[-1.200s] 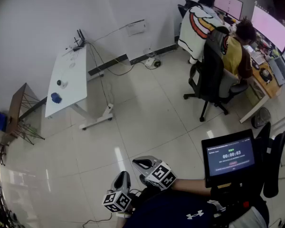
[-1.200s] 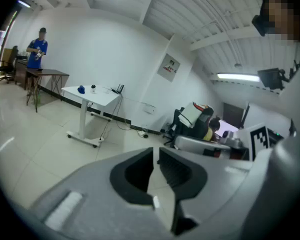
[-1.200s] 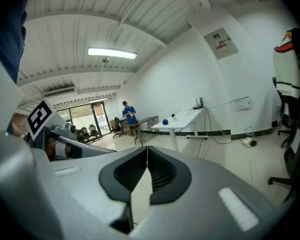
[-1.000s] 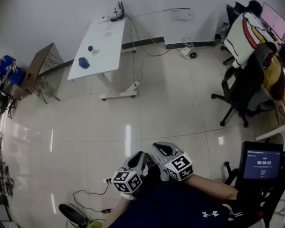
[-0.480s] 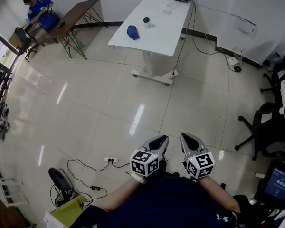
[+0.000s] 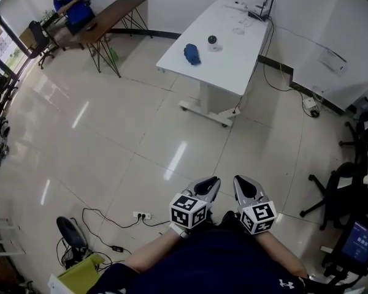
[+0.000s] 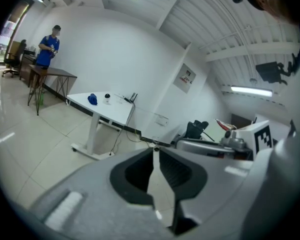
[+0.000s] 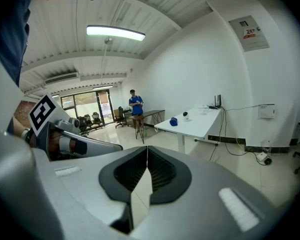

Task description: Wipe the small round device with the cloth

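Floor: a wide stretch of pale tile lies between the person and the table, so the work is well apart from both grippers.
White table: it stands ahead of the person and slightly up-right in the head view, and its long axis runs away toward the wall.
Left gripper: it is held close to the body and aims at the table. Its tips are together and nothing is between them.
Right gripper: it sits just beside the left one and points the same way, clenched on nothing.
Nearer hand: neither, as the two sit level with each other. The cloth is on the left gripper's side.
Blue cloth: it is a bunched lump near the table's left edge, untouched.
Small round device: a dark-topped thing on the table, near the cloth on its far right side but apart from it.
Change: a second ago the table sat off to the upper left and seated people at desks filled the right of the head view. Now the table is nearly dead ahead and looks larger.
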`<state>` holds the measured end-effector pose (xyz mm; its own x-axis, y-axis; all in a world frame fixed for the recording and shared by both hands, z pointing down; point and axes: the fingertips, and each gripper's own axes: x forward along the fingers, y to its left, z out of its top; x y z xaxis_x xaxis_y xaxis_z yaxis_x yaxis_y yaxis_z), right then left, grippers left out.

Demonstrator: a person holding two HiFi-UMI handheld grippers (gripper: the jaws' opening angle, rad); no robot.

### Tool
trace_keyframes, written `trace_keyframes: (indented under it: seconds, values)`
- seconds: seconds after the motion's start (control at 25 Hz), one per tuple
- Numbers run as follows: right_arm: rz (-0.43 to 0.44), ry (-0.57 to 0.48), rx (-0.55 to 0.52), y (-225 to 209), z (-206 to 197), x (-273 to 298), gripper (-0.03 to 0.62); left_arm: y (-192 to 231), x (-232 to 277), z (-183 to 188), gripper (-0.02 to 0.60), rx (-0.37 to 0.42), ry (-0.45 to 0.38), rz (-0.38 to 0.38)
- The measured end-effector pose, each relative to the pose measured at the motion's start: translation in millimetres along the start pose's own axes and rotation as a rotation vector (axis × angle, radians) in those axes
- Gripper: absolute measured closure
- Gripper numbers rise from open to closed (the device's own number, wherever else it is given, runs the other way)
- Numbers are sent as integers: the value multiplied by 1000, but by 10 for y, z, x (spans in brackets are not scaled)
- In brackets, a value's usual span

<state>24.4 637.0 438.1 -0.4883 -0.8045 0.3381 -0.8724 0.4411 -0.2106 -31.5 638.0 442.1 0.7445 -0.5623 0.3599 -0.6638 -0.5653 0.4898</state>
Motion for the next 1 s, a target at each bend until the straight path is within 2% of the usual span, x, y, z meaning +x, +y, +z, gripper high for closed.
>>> trace_keyframes:
  seconds: [0.24,0.44,0.76,1.0]
  values:
    - [39,22,21,-122,37,405,582,291,175,166,543,-9,10,37]
    - [95,21,24,-349,170,847,582,611,443,388,543,-18,2,100]
    - [149,33,24,-1029,545,1470,582,901,1209,946,543,-35,-14,146]
    - [154,6,17,-1379,795,1700,582,980,1528,1200,542,-23,-24,154]
